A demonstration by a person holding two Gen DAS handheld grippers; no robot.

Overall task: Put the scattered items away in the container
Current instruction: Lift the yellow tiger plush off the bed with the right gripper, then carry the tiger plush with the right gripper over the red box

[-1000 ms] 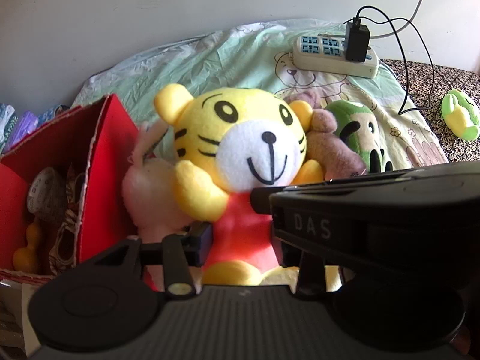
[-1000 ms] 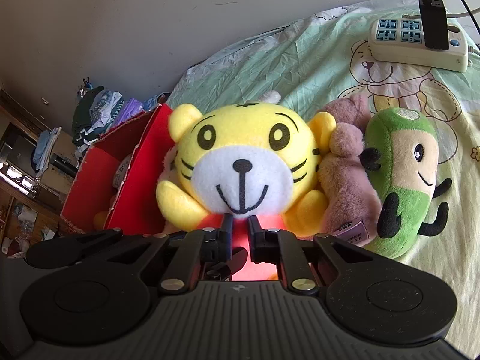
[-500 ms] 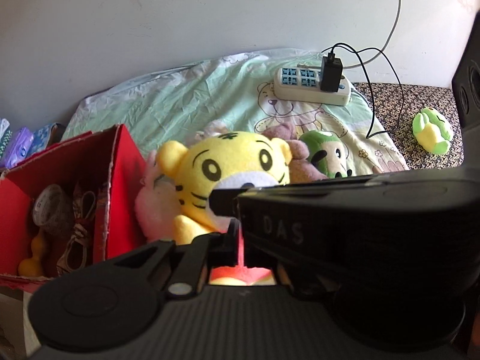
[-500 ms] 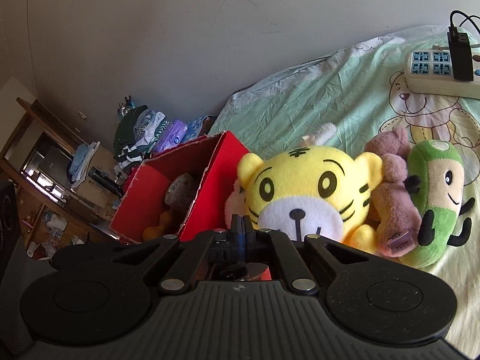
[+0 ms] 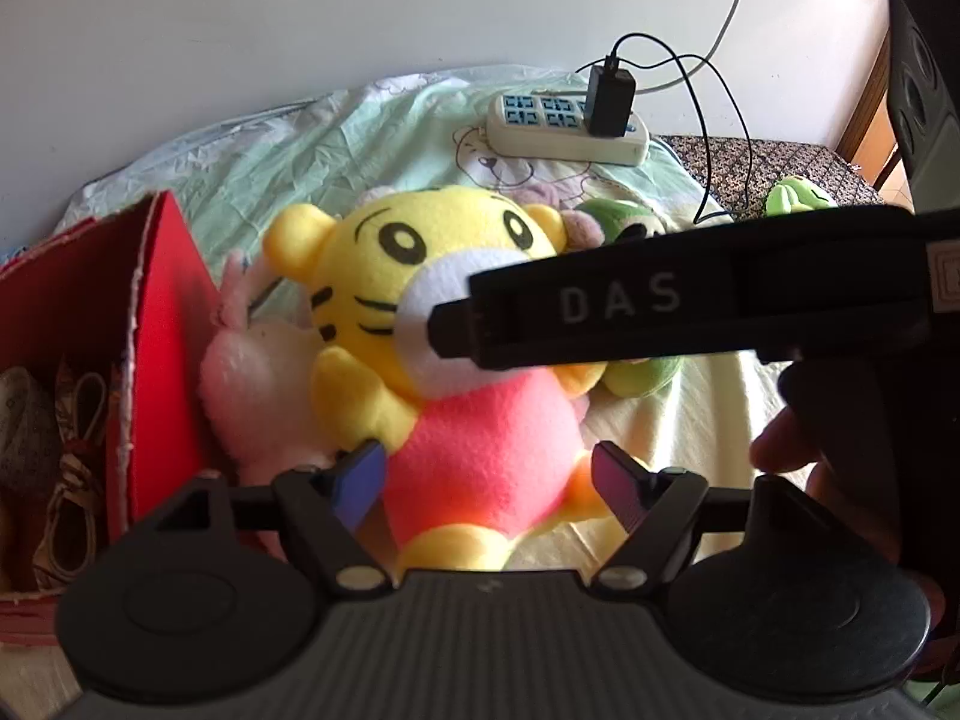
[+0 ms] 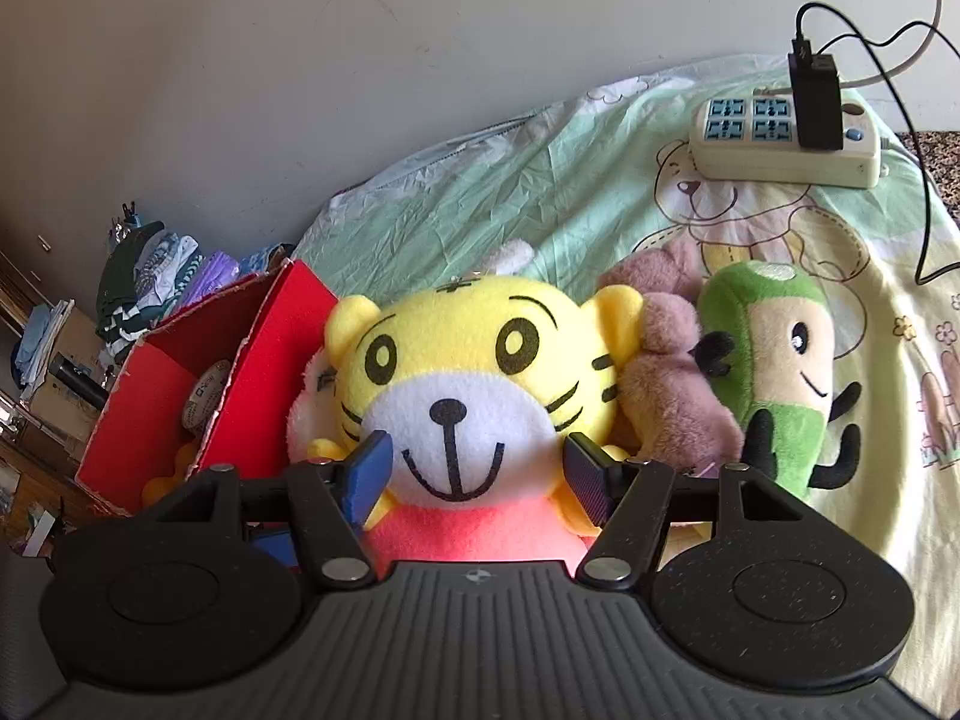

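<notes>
Crowding the tiger plush (image 6: 474, 384): red box (image 6: 270, 348), pink plush (image 5: 258, 384), mauve plush (image 6: 672, 396)

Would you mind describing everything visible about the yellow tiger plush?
The tiger plush is soft fleece: yellow head with round ears, black stripes and eyes, white muzzle, pink body, yellow arms and feet. It sits upright on the bedsheet, facing the cameras, beside the red box. A pink plush and a mauve plush press against its sides. Both grippers' open fingers flank it; contact is unclear.
</notes>
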